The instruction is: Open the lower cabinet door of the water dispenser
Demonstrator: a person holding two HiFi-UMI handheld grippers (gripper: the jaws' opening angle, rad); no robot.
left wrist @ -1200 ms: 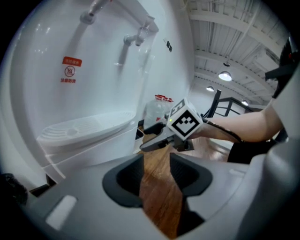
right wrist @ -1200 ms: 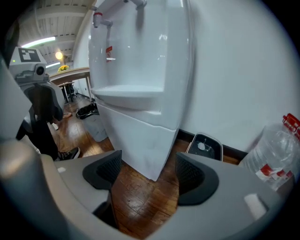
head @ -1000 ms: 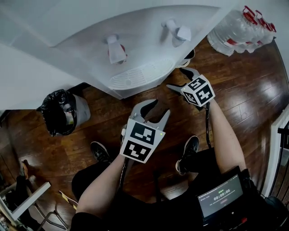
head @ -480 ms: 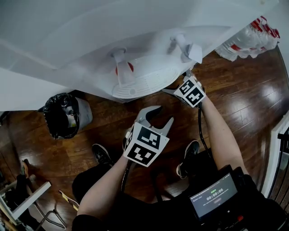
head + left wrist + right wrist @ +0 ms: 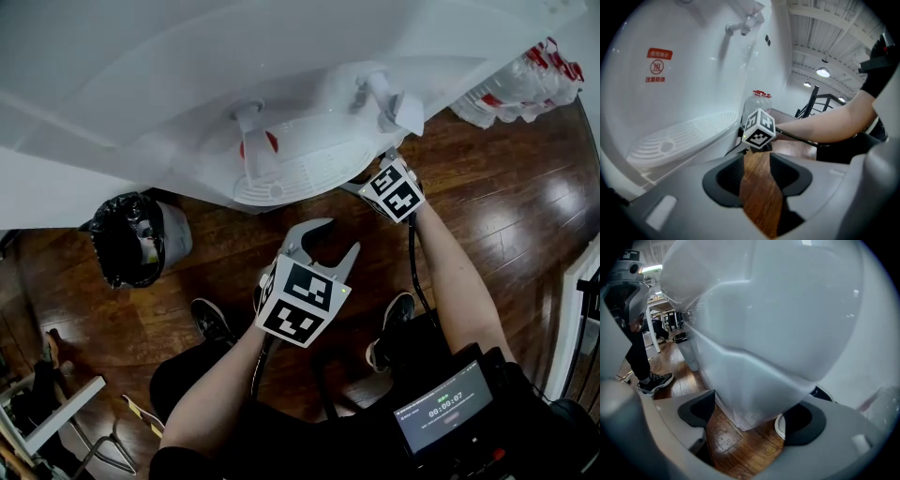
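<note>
A small dark screen with green digits (image 5: 445, 412) is worn at the person's chest, nearest the head camera. Beyond it, the grey two-jaw left gripper (image 5: 330, 242) is held over the dark brown wooden plank floor (image 5: 506, 187). Its jaws are spread apart, and only floor is seen between them in the left gripper view (image 5: 759, 178).

Further forward, the grey two-jaw right gripper (image 5: 370, 185) is pushed in under the white slotted drip tray (image 5: 291, 173). Its jaws are set wide, though they have just been closing a little. In the right gripper view (image 5: 750, 416) the bottom corner of the white lower cabinet door (image 5: 754, 357) is framed between them. The pads are not seen pressing on it, and the door appears shut.

The tall white plastic water dispenser (image 5: 281, 94) is stood on the floor directly ahead of the person, with the lower cabinet beneath the tray. A grey bin with a black liner (image 5: 131, 234) is placed to its left, and a wrapped pack of red-capped water bottles (image 5: 516, 75) to its right.
</note>
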